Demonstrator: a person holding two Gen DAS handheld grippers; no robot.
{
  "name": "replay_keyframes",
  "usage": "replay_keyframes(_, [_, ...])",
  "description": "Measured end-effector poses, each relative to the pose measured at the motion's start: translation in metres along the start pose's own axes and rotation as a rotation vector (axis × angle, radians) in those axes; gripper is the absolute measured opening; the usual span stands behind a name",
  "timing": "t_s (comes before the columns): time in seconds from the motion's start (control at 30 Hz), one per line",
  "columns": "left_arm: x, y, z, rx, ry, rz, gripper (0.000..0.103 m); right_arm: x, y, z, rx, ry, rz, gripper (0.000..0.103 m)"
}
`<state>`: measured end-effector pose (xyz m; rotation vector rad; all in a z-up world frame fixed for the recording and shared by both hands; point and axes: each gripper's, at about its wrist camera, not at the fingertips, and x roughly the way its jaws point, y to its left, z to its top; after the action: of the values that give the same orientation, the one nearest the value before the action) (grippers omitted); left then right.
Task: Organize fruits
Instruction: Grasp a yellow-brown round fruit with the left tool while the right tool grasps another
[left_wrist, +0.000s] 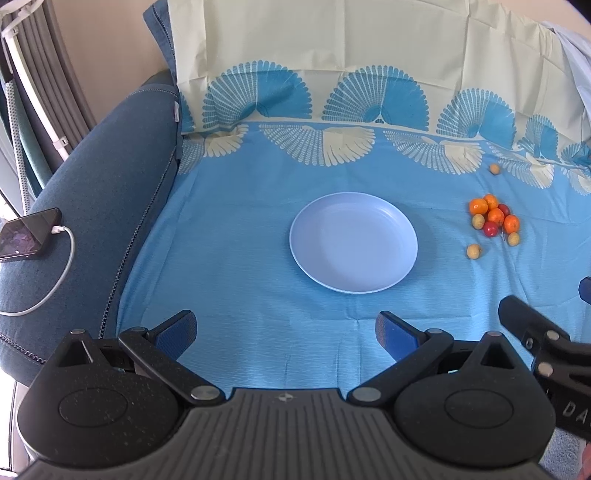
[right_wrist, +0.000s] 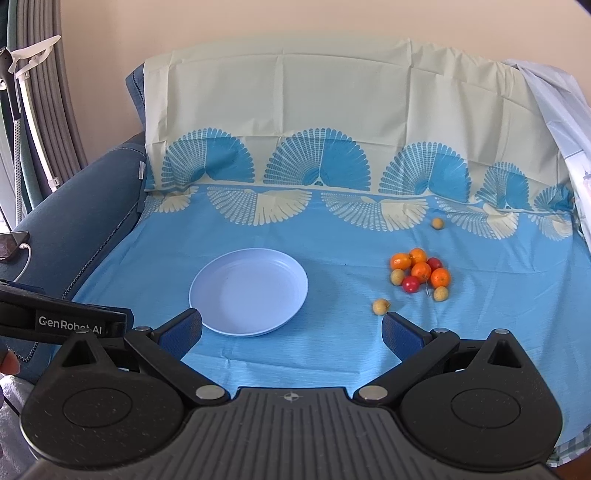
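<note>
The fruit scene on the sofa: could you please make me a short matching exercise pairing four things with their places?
Things:
1. plate
2. phone
3. fruit cluster
4. lone yellow fruit

Places:
A. on the sofa armrest, with a cable plugged in
B. right of the plate, bunched together
C. middle of the blue cloth, nothing in it
D. far back, near the fan pattern

Pairs: 1-C, 2-A, 3-B, 4-D

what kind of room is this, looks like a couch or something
Most likely a living room at home, with a sofa used as the work surface. A blue upholstered armrest flanks a patterned sheet draped over seat and backrest, a phone charges on the armrest, and curtains hang beside it.
</note>
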<state>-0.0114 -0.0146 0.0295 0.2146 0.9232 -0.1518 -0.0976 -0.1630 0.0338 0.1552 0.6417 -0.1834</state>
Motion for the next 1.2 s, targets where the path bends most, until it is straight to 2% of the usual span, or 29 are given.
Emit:
replay_keyframes(0.17, [0.012, -0.017, 0.006, 0.025, 0.039, -0.066, 0.103, 0.010, -0.023, -0.006, 0.070, -0.006, -0.050, 0.103])
replay_keyframes(0.3, [0.030, -0.044, 0.015, 0.050, 0.063, -0.118, 0.103, 0.027, -0.058, -0.016, 0.145, 0.007, -0.131, 0.103])
replay_keyframes(0.43, [0.061, -0.096, 0.030, 0.131, 0.052, -0.130, 0.103, 0.055, -0.112, -0.024, 0.212, 0.011, -0.229, 0.103])
replay_keyframes(0.6, [0.132, -0.176, 0.053, 0.176, 0.114, -0.191, 0.103, 0.112, -0.185, -0.024, 0.259, 0.042, -0.325, 0.102])
replay_keyframes(0.67, [0.163, -0.207, 0.058, 0.214, 0.113, -0.193, 0.103, 0.141, -0.208, -0.023, 0.266, 0.058, -0.329, 0.102])
replay_keyframes(0.73, [0.193, -0.234, 0.061, 0.247, 0.121, -0.178, 0.103, 0.171, -0.226, -0.024, 0.250, 0.076, -0.315, 0.094])
replay_keyframes(0.8, [0.217, -0.253, 0.064, 0.257, 0.134, -0.184, 0.102, 0.201, -0.238, -0.023, 0.218, 0.113, -0.293, 0.070])
replay_keyframes(0.87, [0.237, -0.263, 0.068, 0.261, 0.146, -0.196, 0.098, 0.224, -0.245, -0.024, 0.201, 0.128, -0.254, 0.067])
replay_keyframes(1.0, [0.259, -0.276, 0.072, 0.267, 0.137, -0.217, 0.096, 0.257, -0.251, -0.025, 0.164, 0.141, -0.179, 0.067])
replay_keyframes(1.03, [0.263, -0.277, 0.072, 0.267, 0.136, -0.221, 0.089, 0.263, -0.250, -0.025, 0.152, 0.143, -0.165, 0.067])
replay_keyframes(1.07, [0.266, -0.277, 0.072, 0.264, 0.139, -0.233, 0.075, 0.268, -0.249, -0.025, 0.136, 0.145, -0.156, 0.067])
replay_keyframes(1.1, [0.264, -0.276, 0.072, 0.257, 0.130, -0.234, 0.072, 0.274, -0.246, -0.025, 0.116, 0.147, -0.152, 0.067])
replay_keyframes(1.13, [0.261, -0.275, 0.071, 0.250, 0.107, -0.241, 0.053, 0.278, -0.244, -0.026, 0.095, 0.145, -0.155, 0.065])
replay_keyframes(1.17, [0.258, -0.274, 0.072, 0.259, 0.102, -0.250, 0.027, 0.279, -0.242, -0.027, 0.071, 0.131, -0.170, 0.051])
replay_keyframes(1.2, [0.256, -0.274, 0.073, 0.265, 0.110, -0.251, 0.027, 0.279, -0.240, -0.028, 0.046, 0.112, -0.184, 0.029])
